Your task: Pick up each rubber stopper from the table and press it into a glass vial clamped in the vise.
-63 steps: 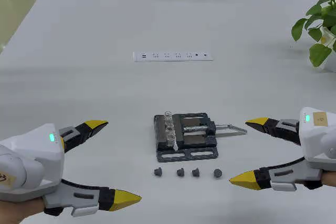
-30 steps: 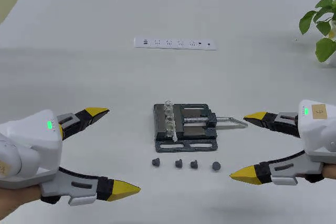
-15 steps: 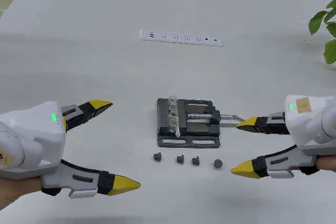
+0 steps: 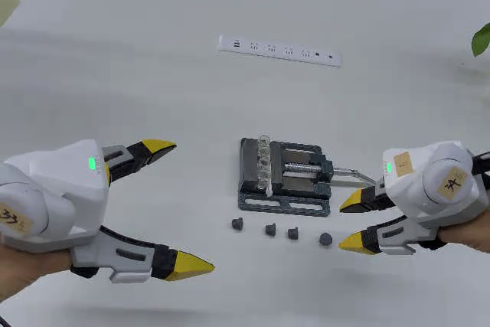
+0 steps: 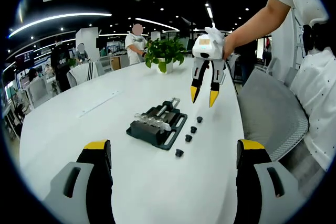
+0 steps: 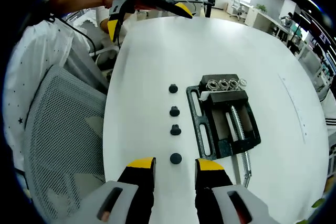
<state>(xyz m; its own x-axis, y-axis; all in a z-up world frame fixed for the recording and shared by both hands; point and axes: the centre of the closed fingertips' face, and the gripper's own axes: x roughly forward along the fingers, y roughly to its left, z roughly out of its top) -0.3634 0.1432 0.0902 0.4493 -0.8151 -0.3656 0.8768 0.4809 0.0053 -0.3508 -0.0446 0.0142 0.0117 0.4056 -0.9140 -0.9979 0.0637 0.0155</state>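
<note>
Several small dark rubber stoppers (image 4: 270,229) lie in a row on the white table (image 4: 153,74), just in front of a black vise (image 4: 295,181). A row of clear glass vials (image 4: 264,166) stands upright in the vise jaws. My right gripper (image 4: 351,223) hovers low beside the rightmost stopper (image 4: 326,240), open with a narrow gap. In the right gripper view, that stopper (image 6: 176,158) lies just ahead of my right gripper (image 6: 175,165), with the vise (image 6: 226,114) and vials (image 6: 223,84) beyond. My left gripper (image 4: 174,206) is held wide open and empty to the left of the vise (image 5: 157,124).
A white power strip (image 4: 279,50) lies on the table behind the vise. A leaf of a potted plant (image 4: 482,36) shows at the right edge. A grey mesh chair (image 6: 58,129) stands at the near table edge. People stand in the background.
My right gripper has moved left and down toward the rightmost stopper, and its jaws have narrowed. The left gripper has kept its place. The head camera has shifted.
</note>
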